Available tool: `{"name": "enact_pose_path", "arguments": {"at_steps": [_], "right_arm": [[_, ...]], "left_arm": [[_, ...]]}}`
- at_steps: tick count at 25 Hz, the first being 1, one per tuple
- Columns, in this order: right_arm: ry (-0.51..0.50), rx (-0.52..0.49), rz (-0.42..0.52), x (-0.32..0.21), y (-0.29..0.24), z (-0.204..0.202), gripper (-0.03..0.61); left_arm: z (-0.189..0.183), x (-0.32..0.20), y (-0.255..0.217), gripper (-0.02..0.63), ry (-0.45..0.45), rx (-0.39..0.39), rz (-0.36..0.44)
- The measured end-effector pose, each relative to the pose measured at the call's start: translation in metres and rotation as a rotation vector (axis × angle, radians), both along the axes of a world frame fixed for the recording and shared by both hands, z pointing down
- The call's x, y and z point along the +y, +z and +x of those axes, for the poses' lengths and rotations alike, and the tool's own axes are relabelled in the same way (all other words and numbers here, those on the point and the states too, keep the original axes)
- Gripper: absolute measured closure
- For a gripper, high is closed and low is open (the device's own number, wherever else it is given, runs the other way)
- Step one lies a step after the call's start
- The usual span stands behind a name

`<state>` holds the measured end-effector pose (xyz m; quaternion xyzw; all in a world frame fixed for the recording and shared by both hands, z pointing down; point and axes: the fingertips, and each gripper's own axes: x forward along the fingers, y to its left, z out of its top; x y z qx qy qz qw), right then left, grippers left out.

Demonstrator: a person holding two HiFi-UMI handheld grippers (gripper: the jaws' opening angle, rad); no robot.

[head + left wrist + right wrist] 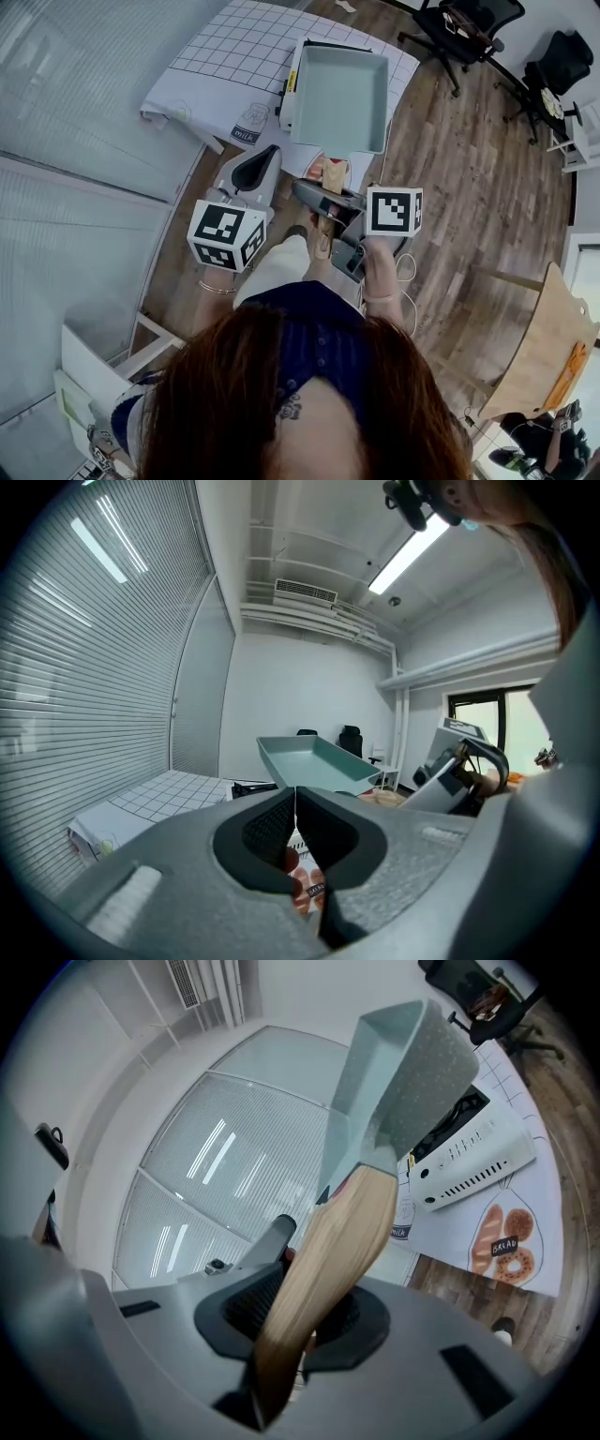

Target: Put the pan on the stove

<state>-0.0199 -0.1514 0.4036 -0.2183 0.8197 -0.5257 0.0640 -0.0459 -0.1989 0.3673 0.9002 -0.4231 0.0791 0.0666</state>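
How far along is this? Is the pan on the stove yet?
Not yet. Done: the right gripper grips the pan by its wooden handle. In hand: the pan hangs tilted in the air above the white stove. Left: setting it flat on the stove and letting go. The left gripper is shut, empty.

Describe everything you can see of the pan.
The pan is square and deep, pale grey-green and empty inside, with a speckled underside and a light wooden handle. The right gripper is shut on that handle and holds the pan out ahead of the person, seemingly clear above the white stove on the gridded mat. Nothing else touches it.
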Motion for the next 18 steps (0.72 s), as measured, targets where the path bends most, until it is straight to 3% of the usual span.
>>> {"name": "enact_pose_path", "arguments": {"at_steps": [18], "right_arm": [[0.011,-0.008,-0.040,-0.072,0.014,-0.009,0.486]], "left_arm": [[-0.010,-0.070,0.010,0.598,0.010,0.005,-0.031]]}}
